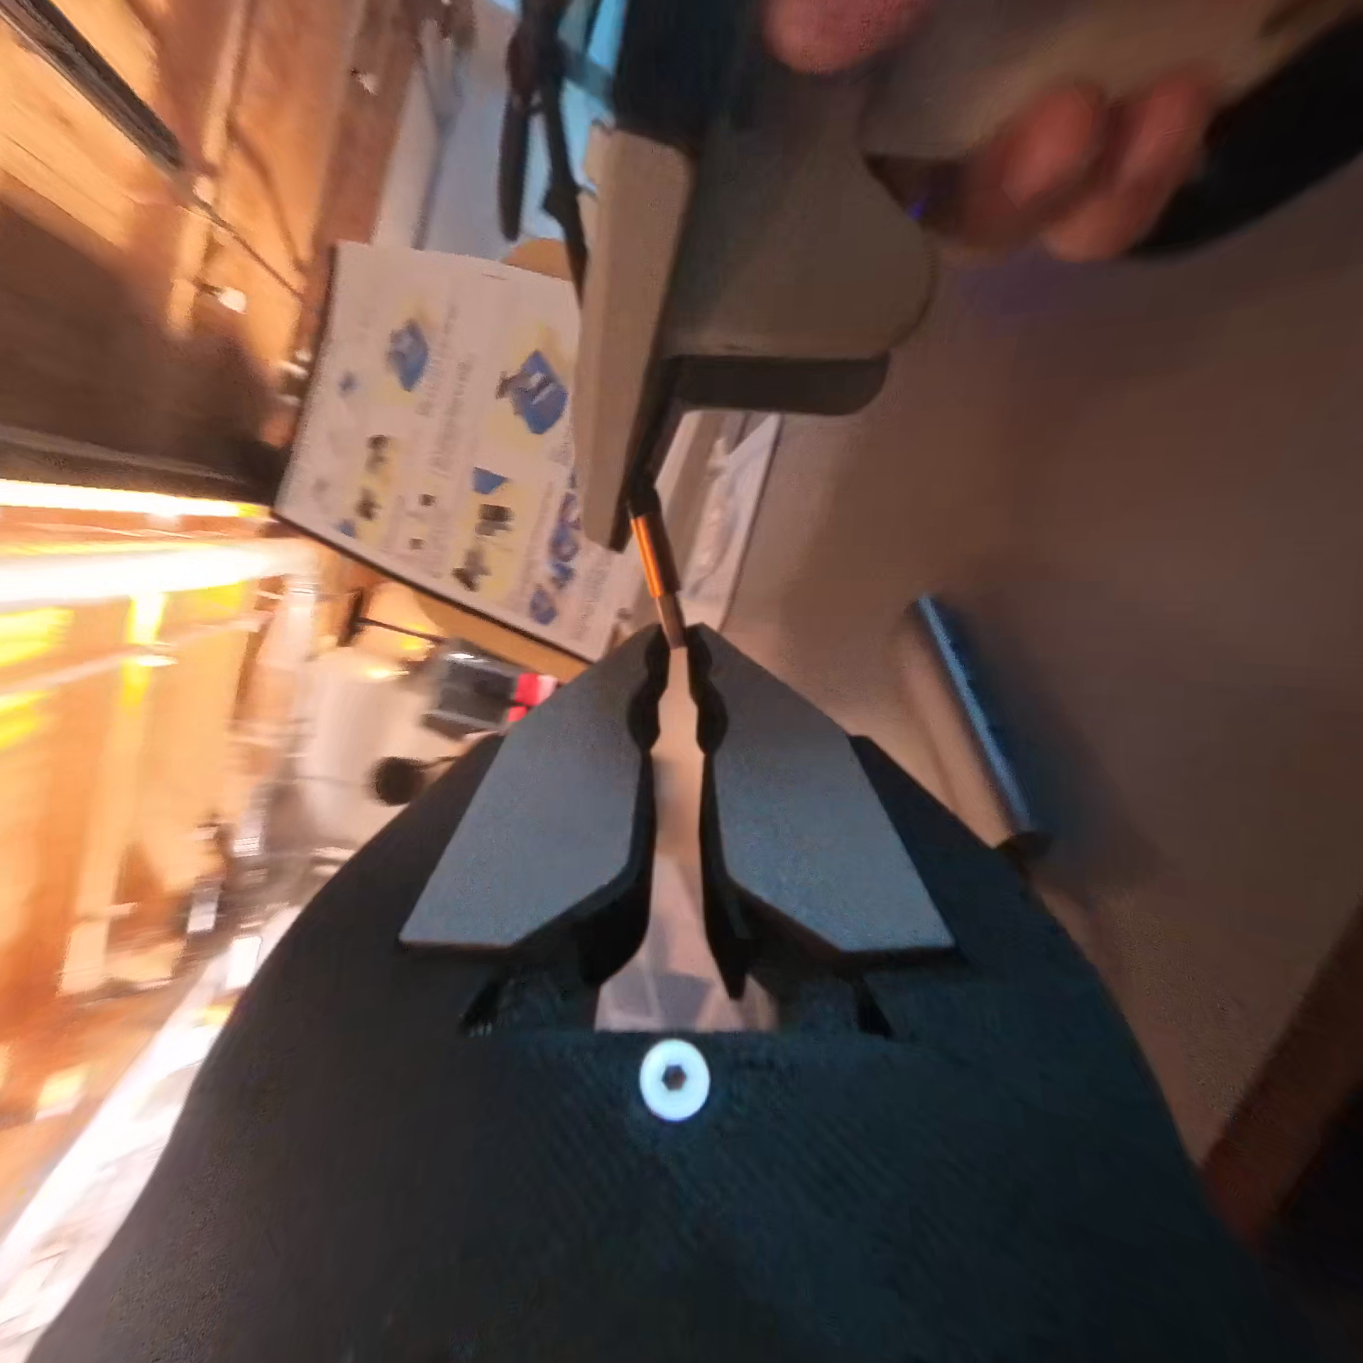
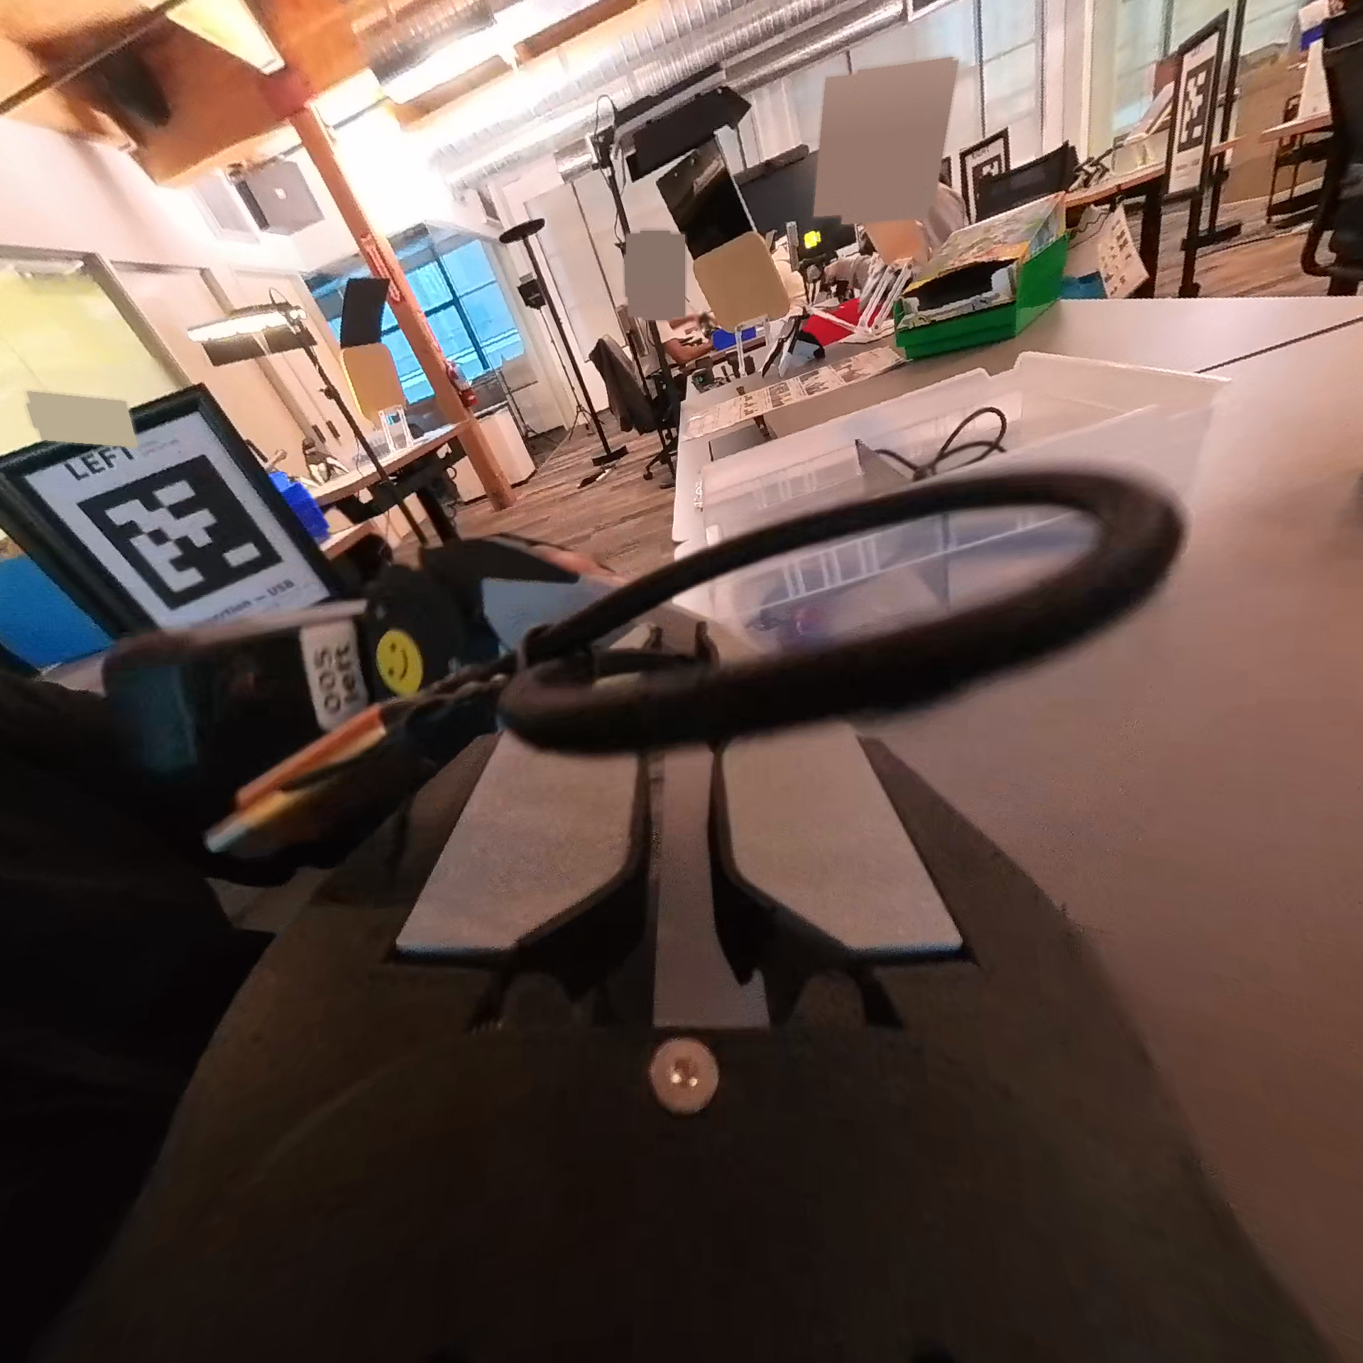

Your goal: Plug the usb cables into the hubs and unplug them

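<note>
My left gripper (image 1: 675, 649) is shut on the metal tip of a usb plug (image 1: 653, 560) that has an orange band. The plug runs up to my right gripper (image 1: 630, 509), which a hand (image 1: 1032, 147) holds just above. In the right wrist view my right gripper (image 2: 682, 719) is shut on the black usb cable (image 2: 922, 649), which loops in front of its fingertips and hides them. The orange plug (image 2: 310, 774) sticks out to the left. A slim grey bar, perhaps a hub (image 1: 973, 730), lies on the grey table (image 1: 1106, 590).
A clear plastic bin (image 2: 1069, 413) holding another black cable stands on the table (image 2: 1217, 737), with a green box (image 2: 981, 317) behind it. A framed marker board (image 2: 177, 538) stands at the left. A printed sheet (image 1: 442, 442) lies beyond the grippers. The left wrist view is blurred.
</note>
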`<act>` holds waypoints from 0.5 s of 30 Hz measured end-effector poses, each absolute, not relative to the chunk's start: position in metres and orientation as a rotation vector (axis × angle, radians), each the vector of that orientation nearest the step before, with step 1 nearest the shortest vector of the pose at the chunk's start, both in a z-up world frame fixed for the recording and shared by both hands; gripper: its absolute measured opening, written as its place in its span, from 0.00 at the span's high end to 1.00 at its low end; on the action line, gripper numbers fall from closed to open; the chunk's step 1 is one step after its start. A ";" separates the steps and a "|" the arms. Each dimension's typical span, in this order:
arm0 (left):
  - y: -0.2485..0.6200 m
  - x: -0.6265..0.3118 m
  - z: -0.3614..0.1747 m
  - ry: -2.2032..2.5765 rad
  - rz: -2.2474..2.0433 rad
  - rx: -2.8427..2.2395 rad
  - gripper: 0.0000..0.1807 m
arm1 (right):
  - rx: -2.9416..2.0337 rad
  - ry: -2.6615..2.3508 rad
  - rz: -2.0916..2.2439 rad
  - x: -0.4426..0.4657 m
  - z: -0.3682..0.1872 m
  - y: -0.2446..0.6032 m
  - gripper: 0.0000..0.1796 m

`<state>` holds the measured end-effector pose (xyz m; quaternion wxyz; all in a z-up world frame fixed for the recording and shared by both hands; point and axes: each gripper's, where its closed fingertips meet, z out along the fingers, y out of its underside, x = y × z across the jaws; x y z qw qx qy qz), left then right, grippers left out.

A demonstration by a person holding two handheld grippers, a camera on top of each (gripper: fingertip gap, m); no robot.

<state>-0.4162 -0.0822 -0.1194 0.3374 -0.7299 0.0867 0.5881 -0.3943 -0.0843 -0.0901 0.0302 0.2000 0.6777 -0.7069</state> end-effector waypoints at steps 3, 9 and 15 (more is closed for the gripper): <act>-0.078 -0.414 -0.122 0.265 1.601 -1.891 0.99 | 0.631 2.125 -2.142 -0.397 -0.097 -0.084 0.98; -0.080 -0.416 -0.141 0.095 1.163 -2.041 1.00 | 0.703 2.379 -2.138 -0.416 -0.105 -0.064 1.00; -0.099 -0.421 -0.209 -0.242 0.600 -2.391 0.76 | 0.848 2.487 -2.137 -0.440 -0.109 -0.033 1.00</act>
